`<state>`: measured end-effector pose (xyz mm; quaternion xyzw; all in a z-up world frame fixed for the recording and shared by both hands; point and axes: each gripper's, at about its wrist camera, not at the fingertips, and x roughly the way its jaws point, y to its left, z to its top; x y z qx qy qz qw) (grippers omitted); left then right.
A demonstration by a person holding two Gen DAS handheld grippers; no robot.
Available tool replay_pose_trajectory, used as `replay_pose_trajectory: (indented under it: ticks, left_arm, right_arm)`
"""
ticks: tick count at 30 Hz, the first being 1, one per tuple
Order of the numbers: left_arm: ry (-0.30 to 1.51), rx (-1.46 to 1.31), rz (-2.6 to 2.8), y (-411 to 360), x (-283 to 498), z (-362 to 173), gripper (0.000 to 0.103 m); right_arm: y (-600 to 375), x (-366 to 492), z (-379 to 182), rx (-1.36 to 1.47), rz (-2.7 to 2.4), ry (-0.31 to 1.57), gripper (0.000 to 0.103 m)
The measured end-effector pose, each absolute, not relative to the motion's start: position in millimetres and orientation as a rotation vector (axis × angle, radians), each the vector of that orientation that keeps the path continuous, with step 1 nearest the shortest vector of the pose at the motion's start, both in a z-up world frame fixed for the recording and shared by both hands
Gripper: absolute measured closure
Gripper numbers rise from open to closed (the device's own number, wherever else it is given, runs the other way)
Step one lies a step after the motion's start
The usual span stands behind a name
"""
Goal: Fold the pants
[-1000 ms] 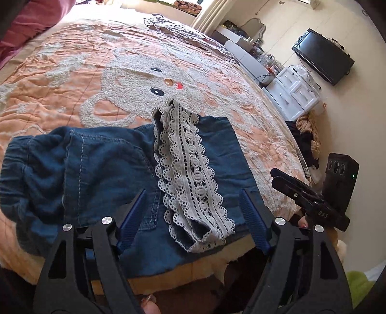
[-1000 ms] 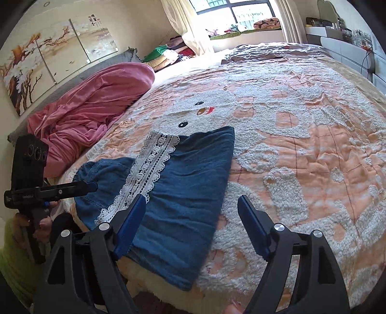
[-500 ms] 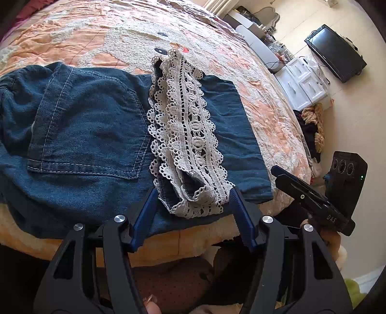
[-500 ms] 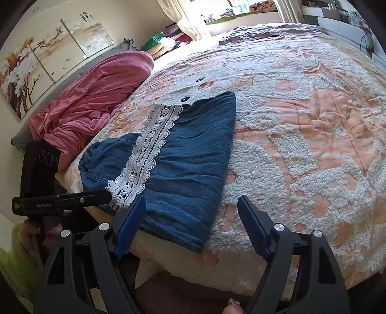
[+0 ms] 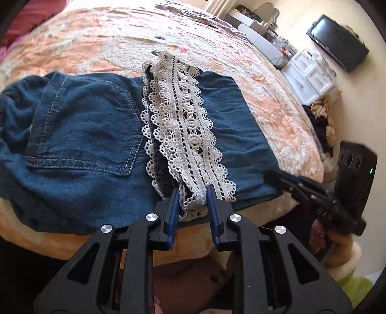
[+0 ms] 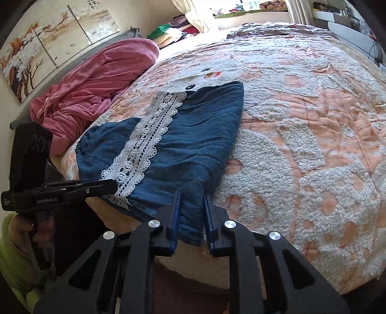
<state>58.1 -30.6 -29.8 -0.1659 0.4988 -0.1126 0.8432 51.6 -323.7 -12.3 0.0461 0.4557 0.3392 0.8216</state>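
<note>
Now my left claw (image 5: 191, 195) pinches the lace trim (image 5: 187, 125) and my right claw (image 6: 191, 205) the denim pants (image 6: 193, 142) corner at the bed (image 6: 313, 145) edge; I'd lift both evenly, keeping the hem taut.

Bright daylight pours in from the window (image 6: 243, 9), blowing out the far end of the bed (image 6: 313, 101). Fisheye bending curves both views, corners fall to black, and the television (image 5: 337, 46) smears with motion blur.

Matt denim pants (image 5: 84, 135); openwork lace trim (image 5: 190, 135); nubbly bedspread (image 6: 313, 135)
</note>
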Motion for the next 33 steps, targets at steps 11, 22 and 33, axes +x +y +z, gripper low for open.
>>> replay_pose_trajectory:
  ticks: [11, 22, 33]
  left_arm:
    - [1.056, -0.287, -0.218, -32.0, 49.3, -41.9, 0.084]
    - [1.031, -0.285, -0.216, -28.8, 43.0, -30.7, 0.074]
    - [0.958, -0.262, -0.152, -9.5, 28.7, -9.4, 0.058]
  right_arm:
    - [-328.3, 51.4, -25.2, 0.077, 0.712, 1.005, 0.073]
    - [-337.5, 35.9, 11.4, 0.055, 0.662, 0.854, 0.057]
    - [-285.6, 23.2, 15.1, -0.061, 0.727, 0.854, 0.053]
